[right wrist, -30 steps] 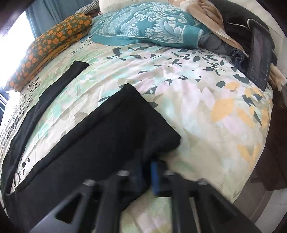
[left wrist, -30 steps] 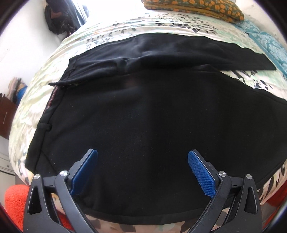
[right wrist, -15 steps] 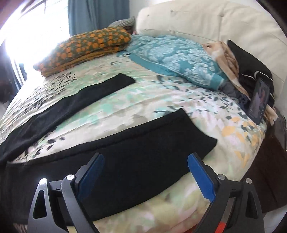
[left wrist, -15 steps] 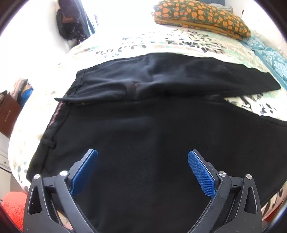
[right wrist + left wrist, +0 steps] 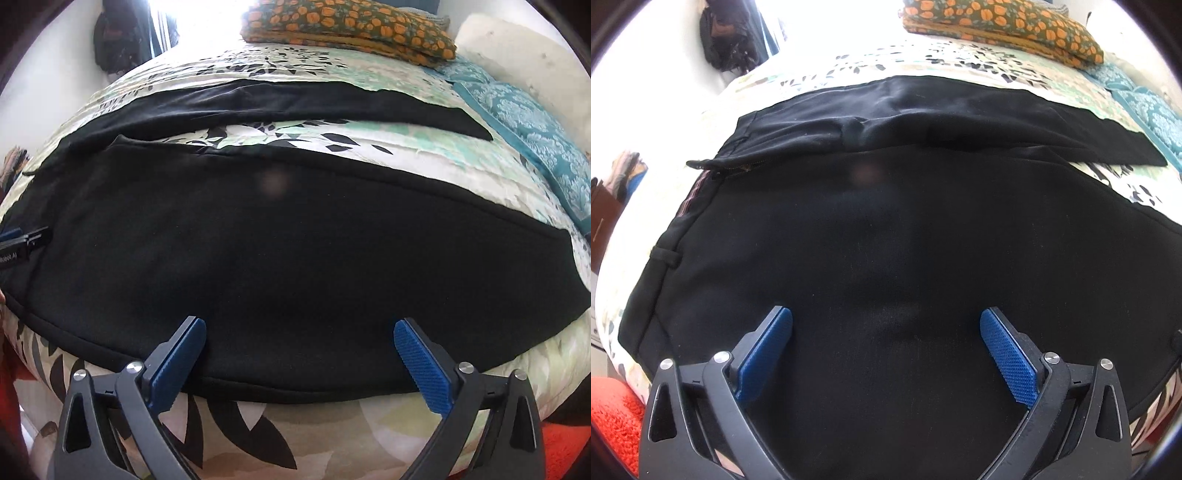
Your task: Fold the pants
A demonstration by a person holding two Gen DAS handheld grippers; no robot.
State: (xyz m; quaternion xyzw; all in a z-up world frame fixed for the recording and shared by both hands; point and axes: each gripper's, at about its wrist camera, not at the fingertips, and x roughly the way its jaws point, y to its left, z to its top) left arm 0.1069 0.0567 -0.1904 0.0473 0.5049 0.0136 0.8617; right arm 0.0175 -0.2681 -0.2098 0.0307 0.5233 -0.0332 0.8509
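Left gripper [image 5: 886, 336] angled steeply down over the black pants [image 5: 886, 240], jaws wide, nothing held. Right gripper [image 5: 295, 339] same pitch above the near trouser leg [image 5: 277, 258], jaws opening, nothing pinched. Pants lie spread flat on the floral bedspread [image 5: 369, 133], legs splayed apart. Orange patterned pillow [image 5: 347, 29] and teal pillow [image 5: 524, 125] at the far side; red rug [image 5: 613, 417] below.

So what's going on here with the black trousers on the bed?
A person with a two-finger gripper in each hand is folding black pants on a flowery bedspread. The pants lie flat with both legs spread apart, not yet folded. The left gripper hangs open over the waist end, holding nothing. The right gripper is over the nearer leg's edge, its jaws opening with nothing gripped.
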